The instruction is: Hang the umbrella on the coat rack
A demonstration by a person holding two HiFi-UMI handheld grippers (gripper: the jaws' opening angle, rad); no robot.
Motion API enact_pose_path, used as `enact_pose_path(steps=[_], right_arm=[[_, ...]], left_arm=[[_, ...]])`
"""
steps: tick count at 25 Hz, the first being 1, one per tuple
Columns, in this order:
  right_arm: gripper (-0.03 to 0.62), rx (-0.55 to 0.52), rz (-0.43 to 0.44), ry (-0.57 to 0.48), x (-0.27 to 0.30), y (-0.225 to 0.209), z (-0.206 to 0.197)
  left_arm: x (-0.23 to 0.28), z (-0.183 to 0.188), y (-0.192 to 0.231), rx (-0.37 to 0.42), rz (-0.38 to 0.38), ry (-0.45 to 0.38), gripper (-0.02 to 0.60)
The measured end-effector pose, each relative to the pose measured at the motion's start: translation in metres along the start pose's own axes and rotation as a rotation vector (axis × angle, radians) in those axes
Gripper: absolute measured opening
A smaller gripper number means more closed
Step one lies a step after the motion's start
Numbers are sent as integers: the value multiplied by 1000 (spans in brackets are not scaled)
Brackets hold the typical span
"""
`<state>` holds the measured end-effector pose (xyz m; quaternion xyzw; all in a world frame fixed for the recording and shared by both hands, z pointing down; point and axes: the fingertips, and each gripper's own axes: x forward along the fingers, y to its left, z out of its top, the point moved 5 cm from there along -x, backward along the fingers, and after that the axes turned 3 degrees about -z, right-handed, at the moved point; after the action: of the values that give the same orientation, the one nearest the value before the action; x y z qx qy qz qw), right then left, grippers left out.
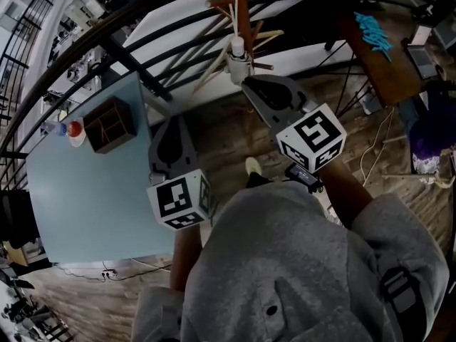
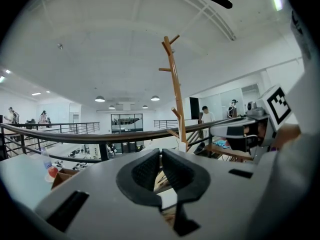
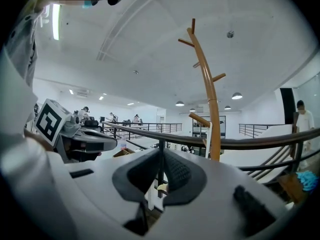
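Note:
The wooden coat rack (image 1: 239,9) stands just past the black railing; its pole and pegs also show in the left gripper view (image 2: 175,84) and the right gripper view (image 3: 207,94). A white and grey thing (image 1: 239,57), perhaps the umbrella, hangs close against the pole, and a white strip (image 3: 207,140) shows beside the pole under a low peg. My right gripper (image 1: 247,84) (image 3: 162,151) is shut and empty, its tips close to that white thing. Further left and nearer me, my left gripper (image 1: 173,123) (image 2: 160,154) is shut too, with nothing between its pads.
The black railing (image 1: 142,48) runs between me and the rack. A light blue table (image 1: 85,191) at the left bears a brown wooden box (image 1: 108,123) and a red-topped bottle (image 1: 75,130). A wooden desk (image 1: 385,63) with blue items stands at the right. People stand far off.

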<state>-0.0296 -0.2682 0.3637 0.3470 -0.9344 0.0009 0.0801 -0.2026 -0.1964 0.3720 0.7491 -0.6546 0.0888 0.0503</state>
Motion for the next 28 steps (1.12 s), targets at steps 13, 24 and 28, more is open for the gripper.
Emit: enact_pose_path(steps=[13, 24, 28], right_arm=[[38, 7, -36, 8, -82, 101, -8], [38, 4, -23, 2, -121, 151, -5], [38, 0, -29, -6, -136, 160, -6]], left_arm=[[-128, -25, -13, -8, -6, -7, 28], [-193, -31, -19, -21, 6, -30, 29], [-206, -34, -28, -14, 2, -42, 29]])
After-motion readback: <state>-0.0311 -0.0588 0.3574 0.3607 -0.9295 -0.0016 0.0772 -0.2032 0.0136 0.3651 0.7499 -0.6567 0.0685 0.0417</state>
